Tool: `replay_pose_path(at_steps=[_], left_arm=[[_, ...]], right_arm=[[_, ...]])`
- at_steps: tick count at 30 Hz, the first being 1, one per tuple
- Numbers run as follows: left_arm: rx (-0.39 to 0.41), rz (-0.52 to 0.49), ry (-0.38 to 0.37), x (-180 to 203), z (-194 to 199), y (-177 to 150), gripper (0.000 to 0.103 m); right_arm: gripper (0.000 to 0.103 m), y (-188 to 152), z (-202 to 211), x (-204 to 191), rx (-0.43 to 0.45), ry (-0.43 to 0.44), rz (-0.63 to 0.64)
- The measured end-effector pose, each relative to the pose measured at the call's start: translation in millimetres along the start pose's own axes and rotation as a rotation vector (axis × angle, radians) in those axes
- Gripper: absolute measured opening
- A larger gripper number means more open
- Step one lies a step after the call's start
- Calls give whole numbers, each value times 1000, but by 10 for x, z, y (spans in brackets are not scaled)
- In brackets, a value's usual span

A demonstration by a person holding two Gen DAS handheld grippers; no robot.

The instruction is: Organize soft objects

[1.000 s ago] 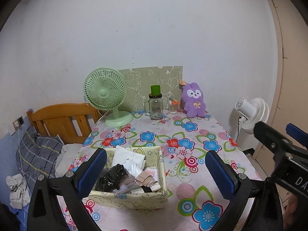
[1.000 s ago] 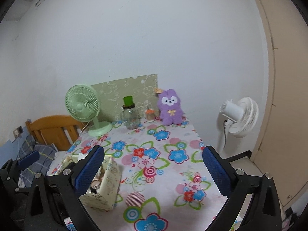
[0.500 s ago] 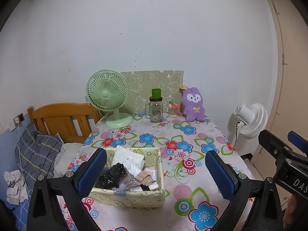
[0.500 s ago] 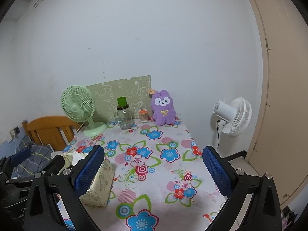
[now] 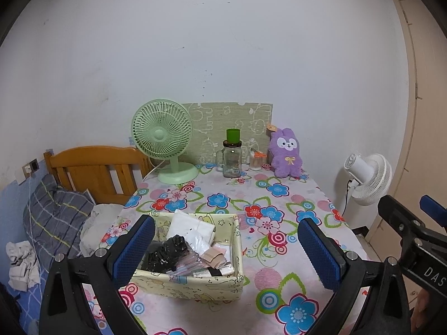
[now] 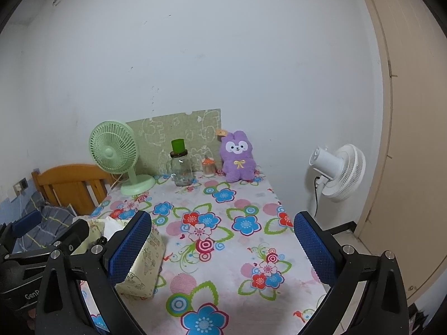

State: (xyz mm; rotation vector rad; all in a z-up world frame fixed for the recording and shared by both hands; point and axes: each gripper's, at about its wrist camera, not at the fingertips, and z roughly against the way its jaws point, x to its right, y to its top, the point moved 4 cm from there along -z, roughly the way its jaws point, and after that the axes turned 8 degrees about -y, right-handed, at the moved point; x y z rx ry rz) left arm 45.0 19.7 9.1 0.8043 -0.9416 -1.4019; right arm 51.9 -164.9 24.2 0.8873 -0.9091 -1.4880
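Sitting on the flowery worktop [image 5: 279,251], the soft-things basket [image 5: 195,279] is lying just ahead of the left gripper [image 5: 226,251]. The right gripper [image 6: 223,248] is farther off. Both grippers' fingers are staying wide apart, holding nothing.

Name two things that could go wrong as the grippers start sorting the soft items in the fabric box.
1. The fabric box has soft walls and sits near the table's front edge; a careless pull might drag or tip it.
2. The black item lies tangled with plastic packets, so the open left gripper may lift several at once.
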Motion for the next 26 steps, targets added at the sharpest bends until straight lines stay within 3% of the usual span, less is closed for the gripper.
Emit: replay_pose_path(at_steps=[26], left_arm=[[-15,12,10,-93,-113,-13,103]], right_arm=[[103,-3,-126,-124,-31,10,19]])
